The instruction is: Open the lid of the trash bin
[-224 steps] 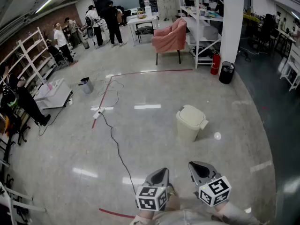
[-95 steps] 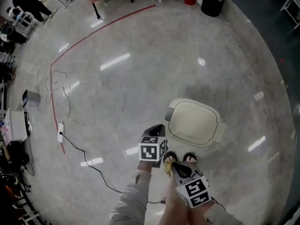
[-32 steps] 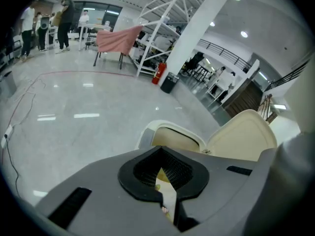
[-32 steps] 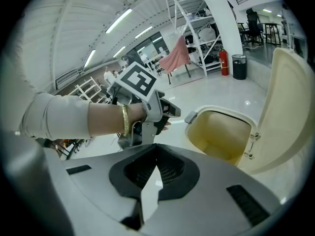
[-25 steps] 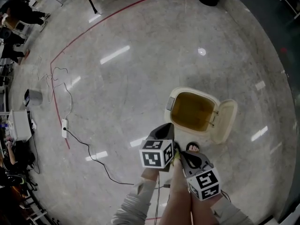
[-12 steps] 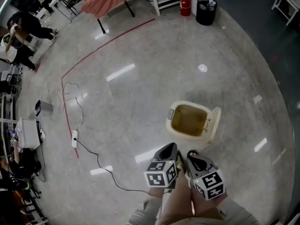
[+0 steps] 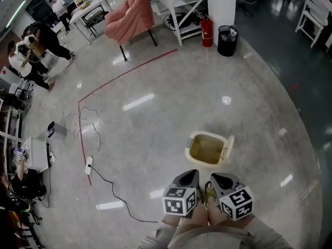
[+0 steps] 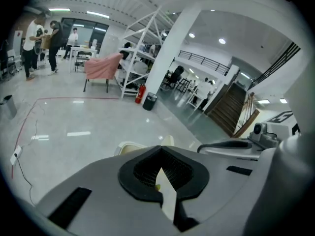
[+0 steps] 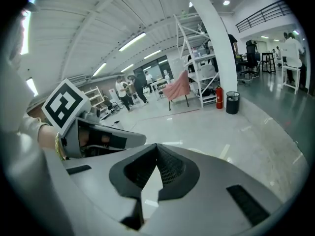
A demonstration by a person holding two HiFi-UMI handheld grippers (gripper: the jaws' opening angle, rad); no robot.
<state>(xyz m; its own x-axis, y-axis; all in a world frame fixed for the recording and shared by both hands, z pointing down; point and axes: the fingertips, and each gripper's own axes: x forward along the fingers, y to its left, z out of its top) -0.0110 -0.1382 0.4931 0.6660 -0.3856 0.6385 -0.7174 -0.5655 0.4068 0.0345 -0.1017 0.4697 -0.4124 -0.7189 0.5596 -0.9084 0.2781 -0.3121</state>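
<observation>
Floor [image 7: 155, 139] pale, polished, with a red tape line. Trash bin [image 7: 190, 150] stands on it a little ahead of both grippers and looks smaller in the head view than half a second back, so the person is stepping away. Its lid [image 7: 227, 147], flat shut a few seconds ago, now stands tipped up at the bin's right side, yellowish inside bared. Judgement: opening looks done, only the retreat is left. Left gripper [image 7: 190, 174] and right gripper [image 7: 215, 178] are both clenched on nothing, side by side, clear of the bin. Writing: none readable on bin or lid, only black-and-white square markers [image 7: 178, 205] on the gripper cubes.
</observation>
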